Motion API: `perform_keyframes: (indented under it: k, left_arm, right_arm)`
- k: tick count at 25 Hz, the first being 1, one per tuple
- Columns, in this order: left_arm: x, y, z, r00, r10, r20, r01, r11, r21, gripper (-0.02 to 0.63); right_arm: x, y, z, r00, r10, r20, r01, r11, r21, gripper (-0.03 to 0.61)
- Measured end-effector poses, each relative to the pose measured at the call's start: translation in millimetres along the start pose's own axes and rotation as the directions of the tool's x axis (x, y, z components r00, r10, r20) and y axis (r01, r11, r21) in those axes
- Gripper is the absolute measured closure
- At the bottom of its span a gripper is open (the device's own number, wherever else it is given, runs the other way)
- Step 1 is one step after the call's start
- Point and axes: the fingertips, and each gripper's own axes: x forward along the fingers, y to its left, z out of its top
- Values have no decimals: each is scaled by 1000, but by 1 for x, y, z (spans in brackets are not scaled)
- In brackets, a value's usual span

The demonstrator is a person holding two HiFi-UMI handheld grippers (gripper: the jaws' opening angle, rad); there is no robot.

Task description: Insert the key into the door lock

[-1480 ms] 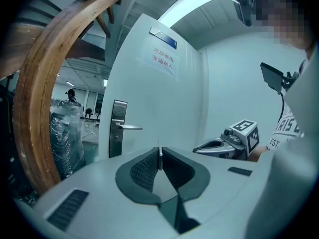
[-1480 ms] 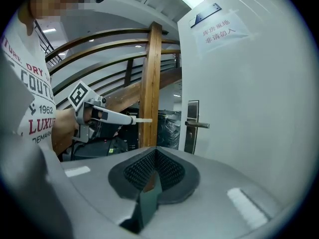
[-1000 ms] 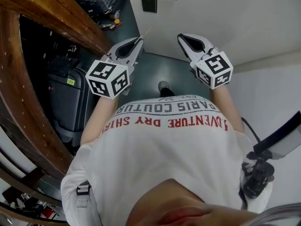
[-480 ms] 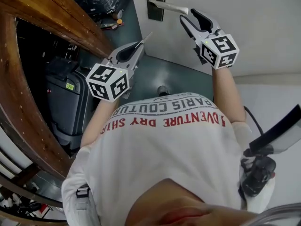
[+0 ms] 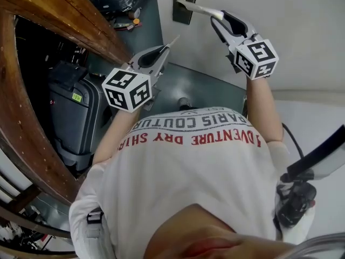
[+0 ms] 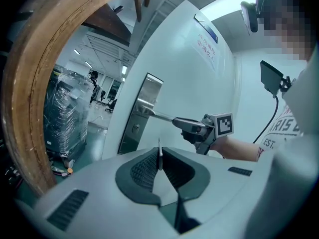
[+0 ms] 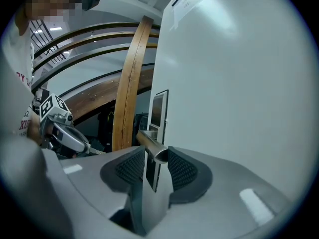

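The white door carries a steel lock plate (image 5: 182, 12) (image 6: 141, 114) with a keyhole (image 6: 134, 128) below a lever handle (image 5: 200, 8) (image 6: 160, 116) (image 7: 149, 142). My right gripper (image 5: 222, 17) (image 7: 155, 159) (image 6: 191, 127) has its jaws round the free end of that handle and they are closing, the pads against its sides. My left gripper (image 5: 165, 48) (image 6: 159, 162) (image 7: 65, 133) is shut on a thin metal key (image 5: 173, 40) (image 6: 159, 153) whose blade sticks out towards the door. It hangs short of the lock plate, to its left and lower.
A curved wooden frame (image 5: 59, 15) (image 6: 35, 78) rises at the left, with a black suitcase (image 5: 75, 107) behind it. Wrapped goods (image 6: 65, 111) and small items (image 5: 129, 23) lie on the green floor past the door's edge. A camera stand (image 5: 296, 198) is at my right.
The right gripper moved up and forward to the door handle and its jaws spread and came round the handle's end. The left gripper with the key shifted slightly towards the door.
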Motion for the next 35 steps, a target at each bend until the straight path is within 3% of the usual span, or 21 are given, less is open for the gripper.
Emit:
perform_keyframes:
  k: [6,10,15,19,21,26,29,35]
  left_arm:
    - [9,14,5,999,24,38,-22,999,-40,591]
    - [24,22,14,995,7,97,9,986,-164,591]
    - [44,37,22,981,68,179,-10,952,-307,591]
    - [65,43,18,975,70,212,37,885,-465,591]
    - [72,48,19,968,74,240,69,839,-539,591]
    - [92,55,16,954,71,290,169,675,-718,591]
    - [98,61,9,951,86,298,189,600,-777,591]
    - [104,63,9,936,97,338,240,525,-817,591]
  right_arm:
    - [0,1,-2,1000,-2,-8,2,1000,7,437]
    - [0,2,-3,1000,-4,-13,4,1000,10,437]
    - [0,2,-1,1000,1,-19,-1,1000,5,437]
    - [0,2,0,1000,-5,-9,5,1000,9,437]
    - [0,2,0,1000,-10,-5,10,1000,13,437]
    - [-1,2,-1,1000,-8,-6,8,1000,11,437]
    - [1,2,-1,1000,-5,-9,5,1000,9,437]
    - [0,3,-1,1000,-1,-13,1,1000,5,437]
